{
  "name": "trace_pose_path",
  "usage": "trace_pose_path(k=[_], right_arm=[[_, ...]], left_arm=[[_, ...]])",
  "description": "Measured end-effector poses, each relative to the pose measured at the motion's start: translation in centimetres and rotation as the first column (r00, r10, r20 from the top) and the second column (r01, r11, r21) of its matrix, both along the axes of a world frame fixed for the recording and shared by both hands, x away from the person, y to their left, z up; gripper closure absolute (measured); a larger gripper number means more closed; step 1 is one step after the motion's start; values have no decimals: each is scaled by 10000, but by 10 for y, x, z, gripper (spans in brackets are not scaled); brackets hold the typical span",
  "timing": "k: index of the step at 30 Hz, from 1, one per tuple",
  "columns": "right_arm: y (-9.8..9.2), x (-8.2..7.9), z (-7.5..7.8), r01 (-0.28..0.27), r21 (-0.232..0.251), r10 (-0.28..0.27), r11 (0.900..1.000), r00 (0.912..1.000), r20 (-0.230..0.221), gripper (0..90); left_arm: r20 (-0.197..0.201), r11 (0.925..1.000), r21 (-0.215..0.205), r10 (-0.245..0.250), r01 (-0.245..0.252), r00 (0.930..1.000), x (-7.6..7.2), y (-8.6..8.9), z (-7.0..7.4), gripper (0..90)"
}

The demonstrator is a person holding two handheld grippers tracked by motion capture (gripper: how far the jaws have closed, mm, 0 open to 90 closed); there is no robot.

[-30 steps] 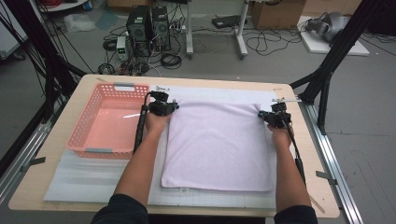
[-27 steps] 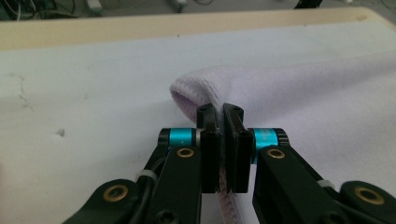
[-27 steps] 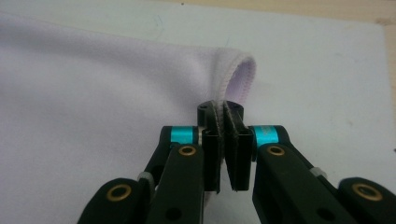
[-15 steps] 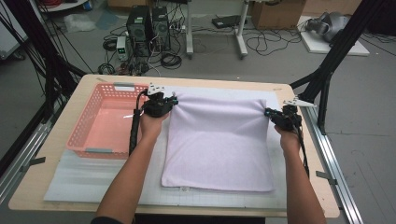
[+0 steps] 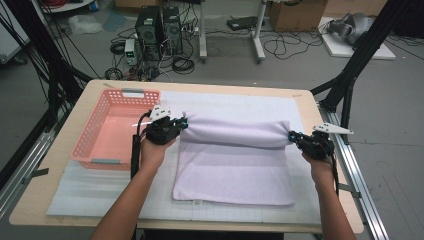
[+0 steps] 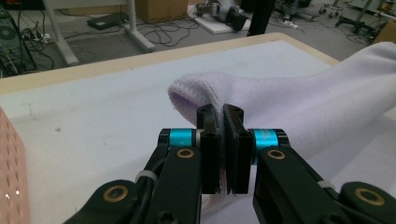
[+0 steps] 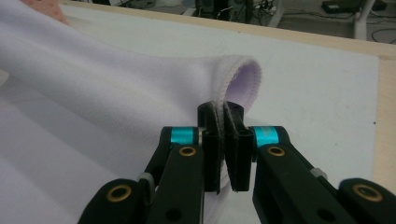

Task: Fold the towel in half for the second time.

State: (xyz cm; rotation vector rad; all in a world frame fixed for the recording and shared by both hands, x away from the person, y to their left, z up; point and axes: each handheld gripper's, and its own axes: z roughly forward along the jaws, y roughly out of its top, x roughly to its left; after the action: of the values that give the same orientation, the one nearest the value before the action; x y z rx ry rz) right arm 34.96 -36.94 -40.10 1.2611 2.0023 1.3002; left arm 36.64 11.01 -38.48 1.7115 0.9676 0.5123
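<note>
No readable brand, label or text on anything in view.

Towel (image 5: pixel 235 165): pale lilac, soft napped terry/fleece, stitched hem visible at the corners. The near part lies flat on the white mat (image 5: pixel 240 102) in mid desk; the far edge is lifted and curled over into a rounded roll spanning between both grippers.

Left gripper (image 5: pixel 181 125): black body, cyan anodised collars, brass-coloured pivot bushings, grey three-cornered plate on top. Jaws clamped together on the towel's far-left corner; the left gripper view shows cloth pinched between the pads (image 6: pixel 224 140).

Right gripper (image 5: pixel 292 136): same build. Jaws clamped on the far-right corner, with the hem folded over the tips in the right gripper view (image 7: pixel 223 140).

Basket (image 5: pixel 115 127): salmon-pink plastic, rectangular, lattice walls, grey handle strips on the near and far rims. It sits left of the towel, just beside the left gripper.

Desk (image 5: pixel 60 165): light wood top with rounded corners on a metal frame. Mat surface smooth, with faint grid lines at the near edge.
</note>
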Motion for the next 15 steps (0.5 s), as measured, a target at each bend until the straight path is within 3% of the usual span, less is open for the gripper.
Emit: trace_pose_path(k=[6,8,10,15], right_arm=[[1,-35,-8,-346,-111,346,9993,9994,-5,860],[3,-42,-9,-421,-310,416,9986,9990,-179,861],[2,-47,-12,-505,-340,500,9981,9986,-161,861],[4,-57,-23,-597,-456,567,9972,9963,-653,861]], left_arm=[[21,9986,324,-410,410,9992,-26,3,-11,855],[-85,9961,517,-718,722,9974,-35,4,-17,855],[-157,9957,526,-760,767,9970,-38,5,-20,855],[-521,9919,731,-998,1034,9936,-51,7,-40,854]])
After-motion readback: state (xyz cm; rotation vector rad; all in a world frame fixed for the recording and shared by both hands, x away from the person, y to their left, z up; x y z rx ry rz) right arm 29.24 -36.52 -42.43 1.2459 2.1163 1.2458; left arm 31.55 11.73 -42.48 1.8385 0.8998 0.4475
